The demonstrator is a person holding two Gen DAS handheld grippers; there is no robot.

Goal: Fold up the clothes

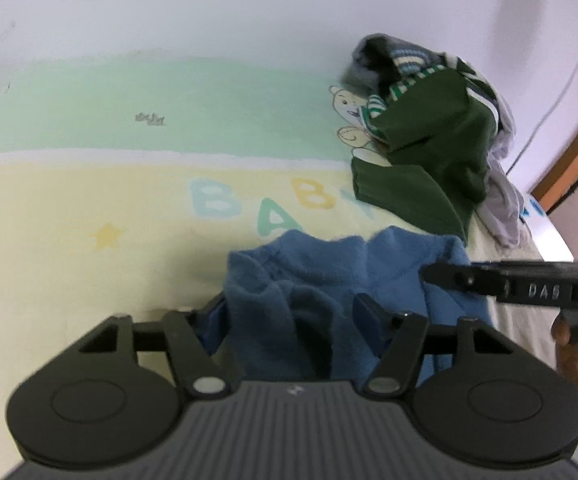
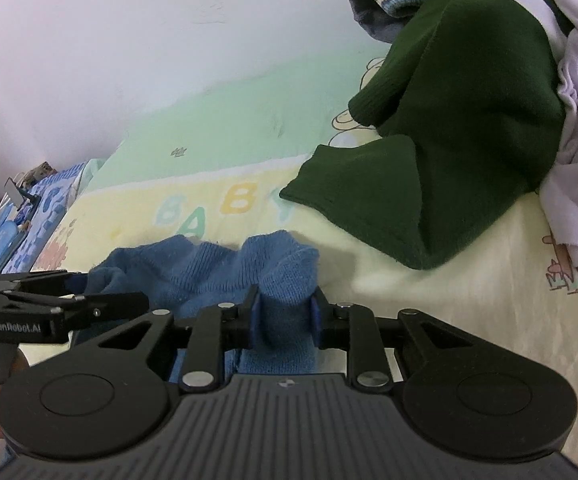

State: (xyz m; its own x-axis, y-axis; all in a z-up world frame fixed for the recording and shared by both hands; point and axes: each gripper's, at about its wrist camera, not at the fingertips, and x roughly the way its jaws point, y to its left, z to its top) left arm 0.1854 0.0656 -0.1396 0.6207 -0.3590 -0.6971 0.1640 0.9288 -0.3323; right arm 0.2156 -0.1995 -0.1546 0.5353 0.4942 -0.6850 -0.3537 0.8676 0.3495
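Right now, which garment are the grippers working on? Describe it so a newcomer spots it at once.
Start at the pastel blanket printed BABY. On its near edge, below the letters, lies a rumpled blue knit sweater, with the right gripper pinching a fold. Unlike the dark green sweater heaped with pale laundry at the right, it is lighter blue and lies alone.

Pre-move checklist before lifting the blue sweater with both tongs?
1. Right tongs clamped on blue sweater: ok, a fold is pinched between the pads.
2. Left tongs clamped on the sweater: not ok, fabric sits between the jaws but the pads stand off it.
3. Both tongs on the same garment: ok.
4. Sweater separate from green sweater: ok, blanket shows between them.
5. Flat space to lay it out: ok, open blanket beyond the sweater in the left view.
6. Sweater flat: not ok, bunched.
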